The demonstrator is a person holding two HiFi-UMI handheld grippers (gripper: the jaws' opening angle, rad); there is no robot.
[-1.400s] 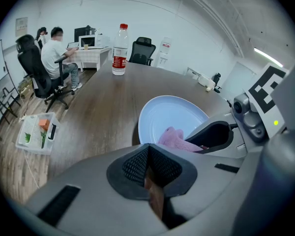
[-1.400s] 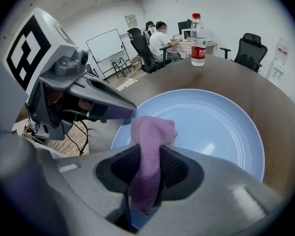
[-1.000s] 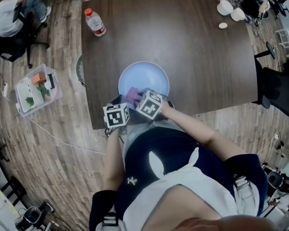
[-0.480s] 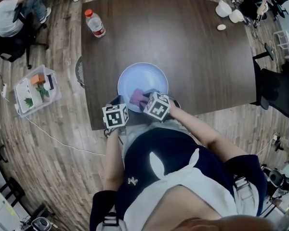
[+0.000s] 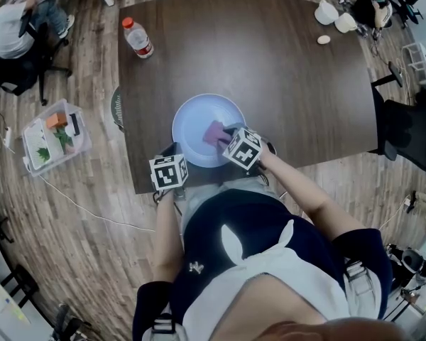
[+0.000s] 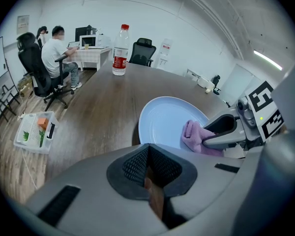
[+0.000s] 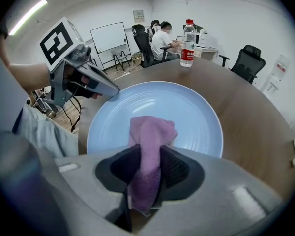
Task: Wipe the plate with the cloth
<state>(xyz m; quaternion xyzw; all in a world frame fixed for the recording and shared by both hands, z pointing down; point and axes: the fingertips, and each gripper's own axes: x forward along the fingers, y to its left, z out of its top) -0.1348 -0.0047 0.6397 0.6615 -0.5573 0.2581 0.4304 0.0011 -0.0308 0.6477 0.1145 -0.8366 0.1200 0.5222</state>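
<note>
The right gripper [image 5: 227, 136] is clenched on the cloth [image 5: 214, 132], a bunched pink wad standing up between its jaws. The wad's free end rests on the plate [image 5: 193, 116] near its middle, slightly toward 3 o'clock in the head view. The gripper reaches in from 5 o'clock. The plate lies on the table [image 5: 284, 62] close to the near edge.

The left gripper [image 7: 110, 89] has its jaws closed with nothing between them. Its tip sits at the plate's rim around 7 o'clock, apparently bracing it.

The wiping looks to be in hand, and the band from 9 through 12 o'clock appears the farthest from the cloth. To do it well, keep the clamp firm so the wad does not slip out. Press down lightly and evenly, and sweep in overlapping arcs out to the rim. Keep the left tip against the rim, since the plate could skate toward the near table edge under a sideways push.
</note>
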